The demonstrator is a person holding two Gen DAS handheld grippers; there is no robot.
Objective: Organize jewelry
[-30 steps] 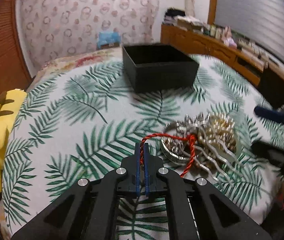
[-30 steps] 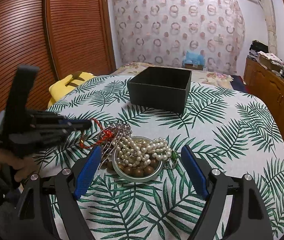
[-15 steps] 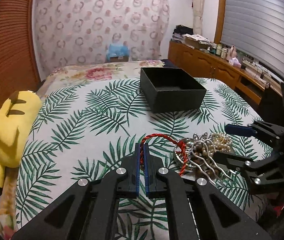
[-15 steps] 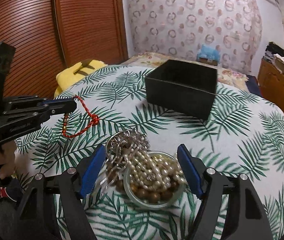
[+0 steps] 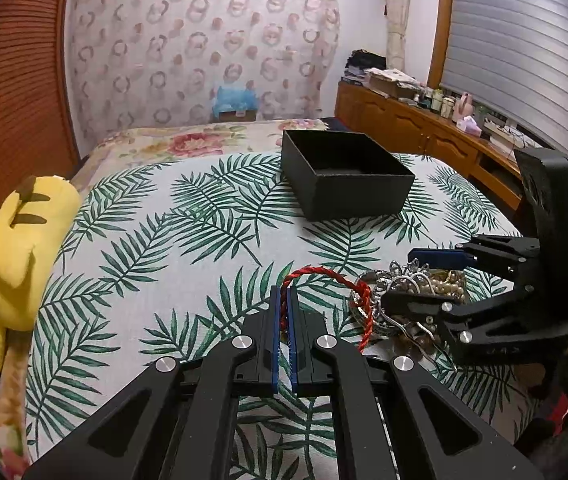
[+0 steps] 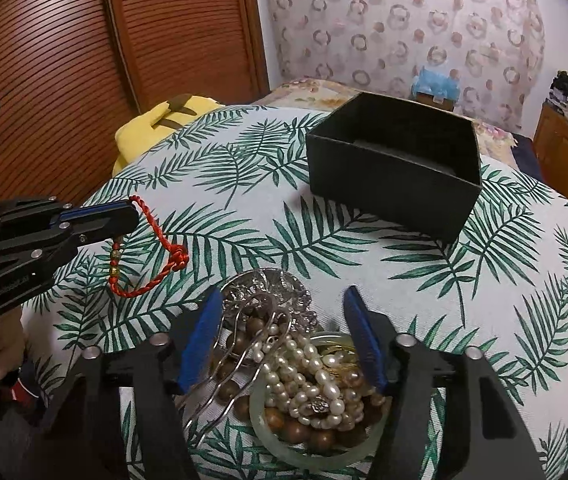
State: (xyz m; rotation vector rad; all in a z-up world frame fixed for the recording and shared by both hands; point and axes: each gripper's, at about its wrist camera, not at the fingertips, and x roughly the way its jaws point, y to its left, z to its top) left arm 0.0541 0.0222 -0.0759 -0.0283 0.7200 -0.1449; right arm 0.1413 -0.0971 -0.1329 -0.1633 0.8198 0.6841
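1. Left gripper (image 5: 283,308) has its blue fingers (image 5: 274,340) pinched on a red braided cord bracelet (image 6: 152,256). The cord loops up out of the fingertips and hangs off to the side, clear of the tablecloth, with a knot and a few gold beads showing in the right wrist view.
2. Right gripper (image 6: 280,320) is spread wide, holding nothing, one finger (image 6: 200,340) on each side of the jewelry pile.
3. That pile sits right under the right gripper: a pale green bangle (image 6: 284,446) with a pearl strand (image 6: 303,376) and brown wooden beads (image 6: 280,420) heaped on it.
4. A silver hair comb (image 6: 244,320) with wavy prongs lies across the left edge of the pile, its ornate head pointing toward the box, just beside the dangling cord.
5. Further out, an open black box (image 6: 395,184) stands on the table, well apart from the pile. Nothing lies between the two but cloth.
6. All of it sits on a palm-leaf tablecloth (image 5: 144,240).
7. Around the edges: a yellow plush toy (image 5: 20,248) against the table's left side, a flowery bed (image 5: 204,140) behind the table, wooden slatted doors (image 6: 84,60) on the left, and a wooden sideboard (image 5: 423,132) with clutter on top along the right.
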